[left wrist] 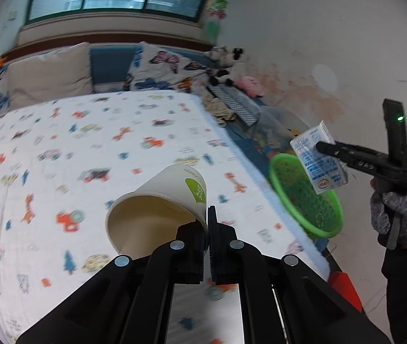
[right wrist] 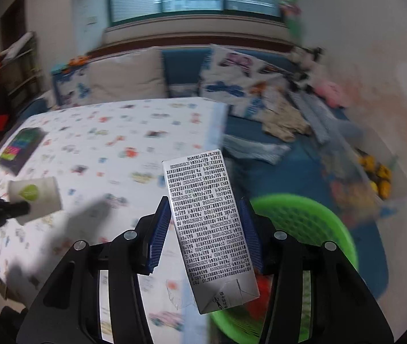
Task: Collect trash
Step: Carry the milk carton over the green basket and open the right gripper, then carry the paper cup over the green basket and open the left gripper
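The fingers (left wrist: 213, 229) of the left gripper (left wrist: 207, 220) are pinched together on the rim of a white paper cup (left wrist: 157, 209), so the cup hangs tipped on its side with its open mouth facing the camera. It has a green leaf logo on the wall and is held up over the counter (left wrist: 88, 149), which is covered in a white cloth with little cartoon prints.

Over on the right, the right gripper (right wrist: 207, 229) is clamped on a small milk carton (right wrist: 209, 229); its blue-padded fingers (right wrist: 159, 235) squeeze it from both sides. The carton is tilted, the printed text panel facing the right wrist camera, the folded bottom end nearest the lens. From the left wrist view the same carton (left wrist: 319, 160) sits in the air just above the green basket (left wrist: 306, 197), with a gloved hand (left wrist: 395, 218) gripping the handle.

The basket (right wrist: 303, 223) is a green mesh plastic one, off the right edge of the counter and lower down, and something red shows inside it. The right wrist view also catches the cup (right wrist: 35, 197) far off on the left, held by the other gripper, well apart from the basket. A dark booklet (right wrist: 21, 149) lies on the far left of the counter. Everything behind is pretty blurry: pillows, plush toys, a window.
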A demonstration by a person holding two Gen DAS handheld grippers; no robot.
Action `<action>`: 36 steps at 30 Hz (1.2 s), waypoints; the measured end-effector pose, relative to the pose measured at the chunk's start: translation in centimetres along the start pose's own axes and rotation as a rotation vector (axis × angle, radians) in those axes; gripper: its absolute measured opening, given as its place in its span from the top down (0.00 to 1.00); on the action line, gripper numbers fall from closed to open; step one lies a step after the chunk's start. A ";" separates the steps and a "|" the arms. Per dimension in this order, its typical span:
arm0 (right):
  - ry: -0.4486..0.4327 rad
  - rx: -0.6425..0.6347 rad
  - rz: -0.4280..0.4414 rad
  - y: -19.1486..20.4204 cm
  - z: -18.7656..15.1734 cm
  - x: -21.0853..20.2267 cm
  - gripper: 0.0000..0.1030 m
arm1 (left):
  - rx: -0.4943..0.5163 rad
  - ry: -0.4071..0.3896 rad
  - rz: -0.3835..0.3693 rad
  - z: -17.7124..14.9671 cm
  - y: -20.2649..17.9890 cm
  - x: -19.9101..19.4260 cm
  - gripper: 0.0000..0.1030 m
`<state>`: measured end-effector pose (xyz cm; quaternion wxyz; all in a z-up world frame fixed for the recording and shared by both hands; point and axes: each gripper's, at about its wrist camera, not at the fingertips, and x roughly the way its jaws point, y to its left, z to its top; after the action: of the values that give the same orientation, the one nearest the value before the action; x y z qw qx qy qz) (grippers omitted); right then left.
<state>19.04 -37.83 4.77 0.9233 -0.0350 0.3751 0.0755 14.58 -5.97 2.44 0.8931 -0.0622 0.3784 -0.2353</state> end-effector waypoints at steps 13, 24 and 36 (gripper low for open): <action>0.069 0.158 -0.103 -6.4 -4.7 2.0 0.44 | 0.120 0.021 -0.091 3.1 -7.2 3.1 0.97; 0.022 0.217 -0.115 -8.2 -6.7 -1.9 0.36 | 0.223 0.072 -0.165 4.2 -13.2 7.4 0.97; -0.022 0.284 -0.143 -10.1 -10.1 -5.4 0.28 | 0.325 0.185 -0.214 3.7 -19.4 13.8 0.97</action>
<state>9.94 -49.61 1.35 0.9260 0.0704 0.3684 -0.0438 18.26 -29.76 1.69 0.8228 0.0649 0.4069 -0.3914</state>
